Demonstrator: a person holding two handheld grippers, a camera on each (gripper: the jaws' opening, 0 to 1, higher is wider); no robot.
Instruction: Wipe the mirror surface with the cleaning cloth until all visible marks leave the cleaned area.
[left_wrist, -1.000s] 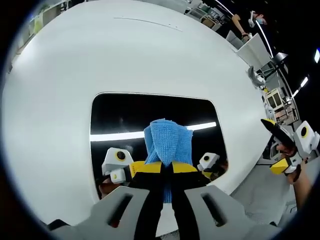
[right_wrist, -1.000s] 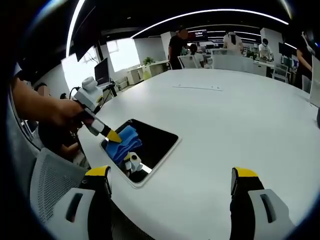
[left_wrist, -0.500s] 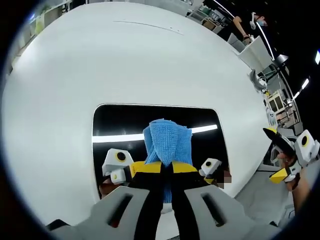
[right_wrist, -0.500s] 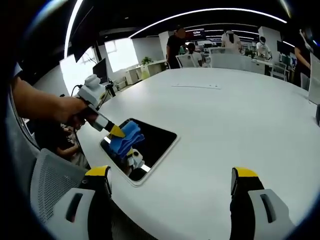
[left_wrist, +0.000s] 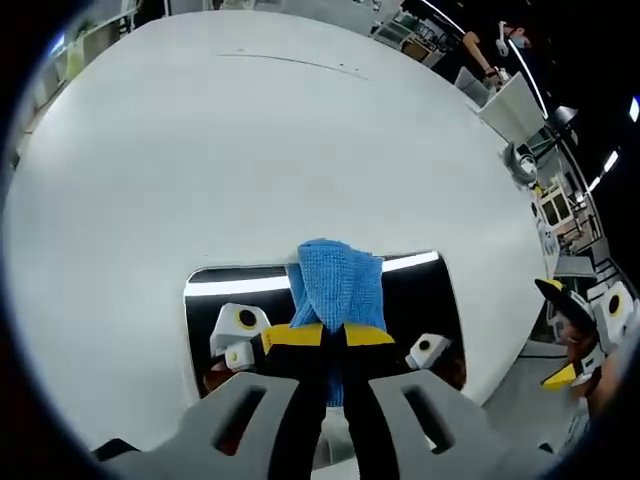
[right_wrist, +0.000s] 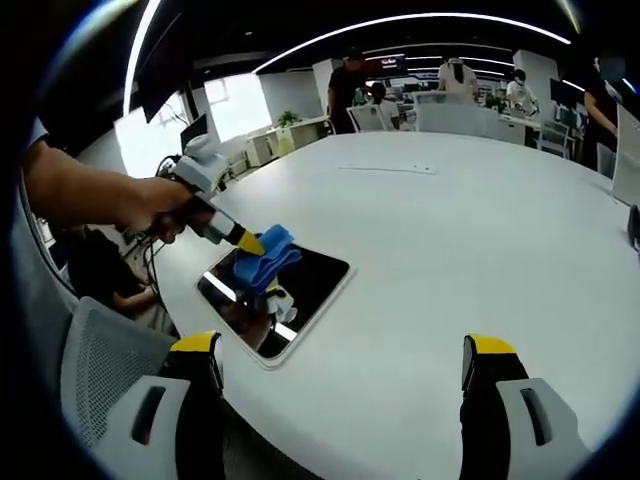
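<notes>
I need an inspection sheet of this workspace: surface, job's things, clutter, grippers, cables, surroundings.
Surface: large white table, rounded edge.
Job's things: dark mirror lies flat near the table's edge, reflecting ceiling lights; blue cleaning cloth rests on the mirror's far part. Marks on the glass: cannot tell.
Clutter: a thin flat strip lies far out on the table.
Grippers: left gripper is shut on the cleaning cloth, held by a hand; right gripper is open, above the table's edge, holding nothing.
Cables: dark cables hang beyond the table's edge.
Surroundings: open office with desks, monitors, several people; grey mesh chair beside the table.
</notes>
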